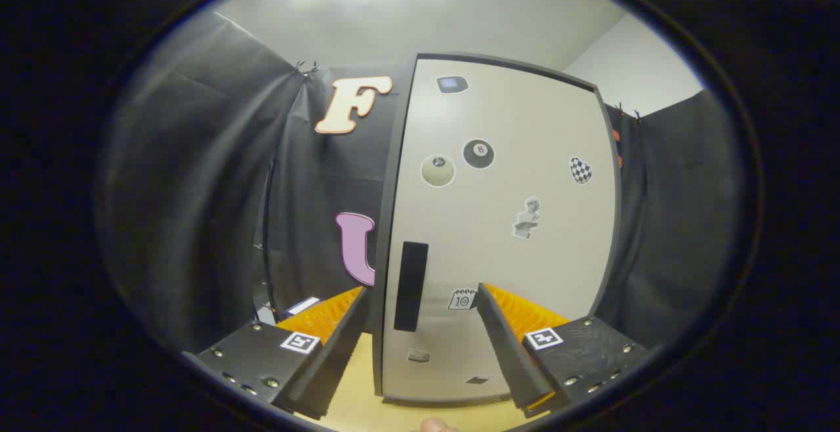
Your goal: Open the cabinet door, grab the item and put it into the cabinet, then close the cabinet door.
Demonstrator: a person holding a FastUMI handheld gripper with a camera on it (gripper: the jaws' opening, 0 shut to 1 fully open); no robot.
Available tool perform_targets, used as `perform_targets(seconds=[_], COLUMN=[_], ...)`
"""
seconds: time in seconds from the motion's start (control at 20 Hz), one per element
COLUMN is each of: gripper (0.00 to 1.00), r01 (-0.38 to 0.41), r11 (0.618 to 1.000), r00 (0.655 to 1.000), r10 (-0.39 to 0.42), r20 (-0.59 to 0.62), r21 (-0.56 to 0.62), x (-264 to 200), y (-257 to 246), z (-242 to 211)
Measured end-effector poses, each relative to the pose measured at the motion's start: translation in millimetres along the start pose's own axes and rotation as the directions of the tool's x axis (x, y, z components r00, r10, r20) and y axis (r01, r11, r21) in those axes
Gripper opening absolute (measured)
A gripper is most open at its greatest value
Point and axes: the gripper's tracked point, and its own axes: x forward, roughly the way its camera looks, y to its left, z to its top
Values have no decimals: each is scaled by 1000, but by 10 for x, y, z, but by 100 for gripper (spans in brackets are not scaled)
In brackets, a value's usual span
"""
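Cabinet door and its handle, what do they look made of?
Cabinet door: looks like a smooth off-white panel, laminate or painted board, matte with soft reflections, in a dark frame; stickers lie flat on it. Handle: black, matte, probably plastic, can't confirm. The gripper is open, its fingers on either side of the handle, not touching.

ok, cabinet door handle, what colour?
Black, a vertical bar handle on the pale grey cabinet door, clearest in the gripper view, between the open gripper's fingers.

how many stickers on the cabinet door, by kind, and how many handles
Gripper open in front of the closed cabinet door, holding nothing.
ball stickers: 2
other stickers: 6, the lowest two too small to identify
handle: 1
total: 9
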Motion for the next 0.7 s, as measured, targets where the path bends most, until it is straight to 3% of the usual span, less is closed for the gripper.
perform_targets(seconds=[0.7], gripper=[98], r01=[0], r11=[1000], r00=[1000], r10=[0], r20=[-31], r21=[11], x=[242], y=[-2], z=[-53])
